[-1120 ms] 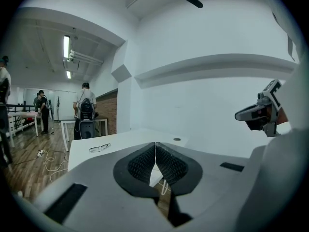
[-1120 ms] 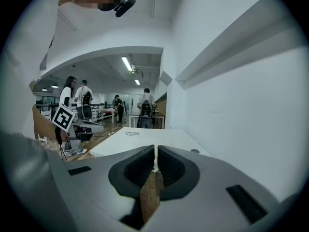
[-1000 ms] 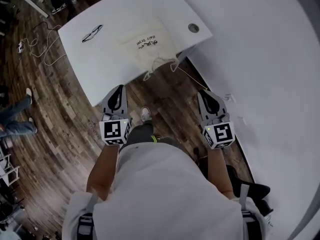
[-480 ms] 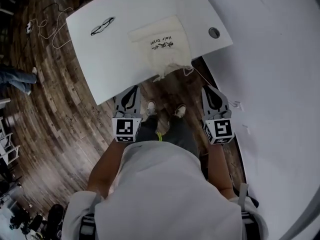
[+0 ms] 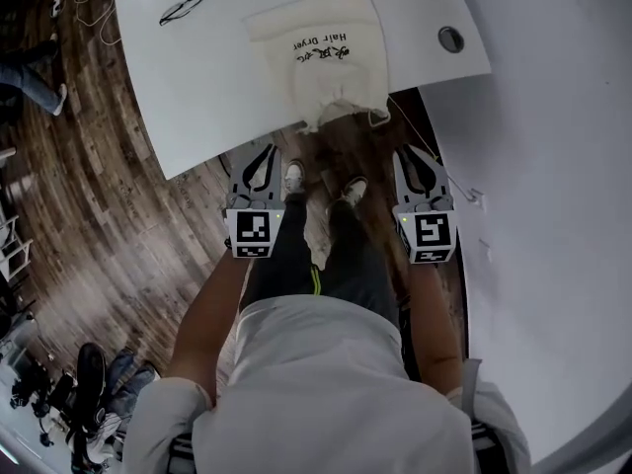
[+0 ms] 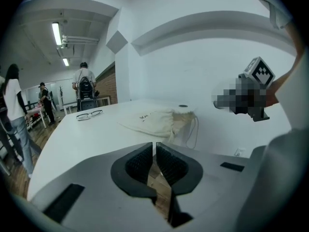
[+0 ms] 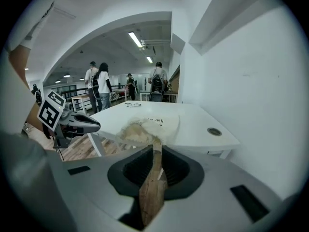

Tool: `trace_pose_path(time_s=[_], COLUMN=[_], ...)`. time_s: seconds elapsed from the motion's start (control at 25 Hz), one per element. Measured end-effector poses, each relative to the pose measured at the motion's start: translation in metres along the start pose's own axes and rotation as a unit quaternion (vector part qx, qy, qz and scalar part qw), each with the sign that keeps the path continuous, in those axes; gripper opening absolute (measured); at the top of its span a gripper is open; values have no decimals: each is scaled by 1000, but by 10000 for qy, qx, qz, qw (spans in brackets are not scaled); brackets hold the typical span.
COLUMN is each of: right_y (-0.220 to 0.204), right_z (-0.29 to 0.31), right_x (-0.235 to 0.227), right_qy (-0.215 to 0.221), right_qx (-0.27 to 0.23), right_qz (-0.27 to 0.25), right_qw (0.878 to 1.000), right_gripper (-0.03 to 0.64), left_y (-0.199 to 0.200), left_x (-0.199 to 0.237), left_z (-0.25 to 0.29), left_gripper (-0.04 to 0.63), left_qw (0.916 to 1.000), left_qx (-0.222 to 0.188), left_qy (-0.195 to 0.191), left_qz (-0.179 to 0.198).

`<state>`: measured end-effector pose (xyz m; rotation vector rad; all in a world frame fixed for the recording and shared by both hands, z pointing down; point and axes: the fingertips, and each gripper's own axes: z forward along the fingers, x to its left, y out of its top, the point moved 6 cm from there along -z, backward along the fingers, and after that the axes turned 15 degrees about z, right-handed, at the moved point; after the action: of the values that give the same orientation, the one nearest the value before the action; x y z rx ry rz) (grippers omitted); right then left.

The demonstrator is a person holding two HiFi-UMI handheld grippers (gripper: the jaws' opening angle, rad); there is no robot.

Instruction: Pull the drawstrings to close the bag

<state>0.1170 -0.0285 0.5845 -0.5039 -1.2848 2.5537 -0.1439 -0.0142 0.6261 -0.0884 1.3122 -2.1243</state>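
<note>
Worktop [image 5: 197,87]: white, standing on a wood floor [image 5: 128,225].

Bag [image 5: 321,52]: cream cloth with dark print, lying flat on the worktop. Its mouth is gathered tight and sits at the worktop's near edge. A drawstring [image 6: 196,129] loop hangs from the mouth, over that edge.

Glasses [image 5: 187,4]: on the worktop's far left part, well apart from the bag.

Round grommet [image 5: 451,39]: set in the worktop near its right corner.

Left tongs [image 5: 264,153]: held off the worktop, just short of its near edge, over the floor and pointing at the worktop. The jaws are pressed together, the ribbed pads meeting at the tips. Only floor shows in the slit behind them.

Right tongs [image 5: 415,154]: held off the worktop's near right corner, level with the left tongs and well apart from them. The jaws are drawn in to a narrow slit, with floor showing through it. Whether a cord is pinched there cannot be told.

The person's shoes [image 5: 293,177] stand on the floor between the two tongs, just short of the worktop's near edge.
</note>
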Motion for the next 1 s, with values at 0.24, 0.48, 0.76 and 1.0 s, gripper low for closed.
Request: trace_pose_path(time_s=[0.24, 0.48, 0.76, 1.0], right_y=[-42, -77, -99, -107], right_z=[46, 86, 121, 142], right_x=[-18, -35, -42, -52], right_qy=[53, -146, -205, -338], right_qx=[223, 245, 185, 109], right_qz=[118, 456, 705, 770], right_qw=[9997, 9986, 9971, 9964], right_gripper=[88, 136, 158, 160], left_y=[-35, -60, -80, -84], left_x=[-21, -32, -41, -48], left_z=[25, 60, 98, 125], left_gripper=[50, 103, 152, 150], left_qw=[9989, 9969, 9959, 9957], left_qx=[272, 368, 281, 61], left_qy=[124, 282, 424, 426], left_qz=[-370, -637, -748, -821])
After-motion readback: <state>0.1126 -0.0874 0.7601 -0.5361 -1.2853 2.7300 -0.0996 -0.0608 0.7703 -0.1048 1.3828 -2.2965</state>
